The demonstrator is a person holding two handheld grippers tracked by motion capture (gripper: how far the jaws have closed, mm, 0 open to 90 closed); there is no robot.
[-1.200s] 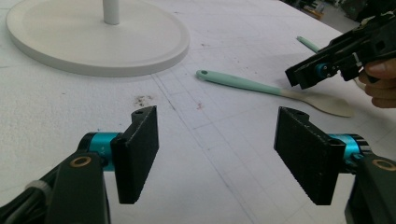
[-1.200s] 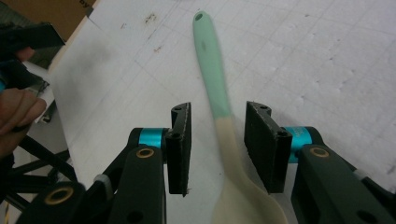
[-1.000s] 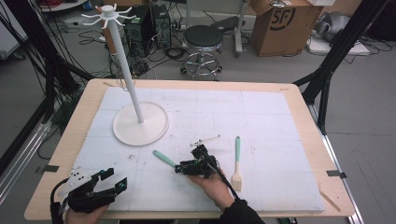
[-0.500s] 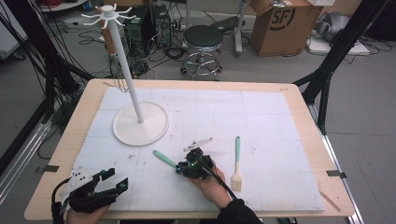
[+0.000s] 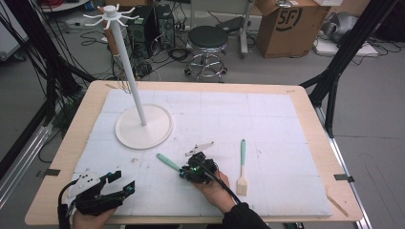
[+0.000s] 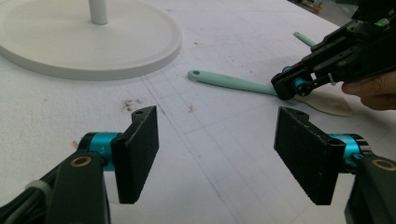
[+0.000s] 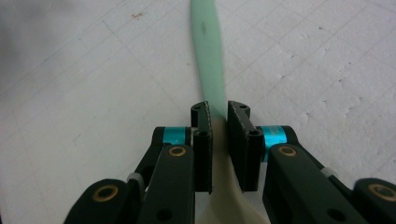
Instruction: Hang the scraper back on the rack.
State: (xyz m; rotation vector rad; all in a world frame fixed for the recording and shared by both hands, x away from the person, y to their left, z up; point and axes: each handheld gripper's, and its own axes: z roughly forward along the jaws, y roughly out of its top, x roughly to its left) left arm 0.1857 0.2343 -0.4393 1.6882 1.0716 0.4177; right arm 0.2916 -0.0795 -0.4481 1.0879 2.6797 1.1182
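Observation:
A spatula with a mint handle (image 5: 168,161) (image 7: 208,56) and a cream blade (image 7: 224,207) lies on the white mat in front of the rack's base. My right gripper (image 5: 184,172) (image 7: 218,116) has just been closing its jaws, and they now press on the handle where it meets the blade. From the left gripper view the right gripper (image 6: 289,86) sits low over the spatula (image 6: 229,82). My left gripper (image 5: 122,183) (image 6: 215,154) rests at the table's near left corner, open, with nothing between its pads.
A white hook rack on a round base (image 5: 143,126) (image 6: 93,51) stands at the mat's left, its pole rising tall. A mint-handled brush (image 5: 242,164) lies to the right of my right hand. The wooden table edge (image 5: 305,95) frames the mat.
The right gripper has edged left over the spatula and its jaws have closed onto the handle. The left gripper has stayed put.

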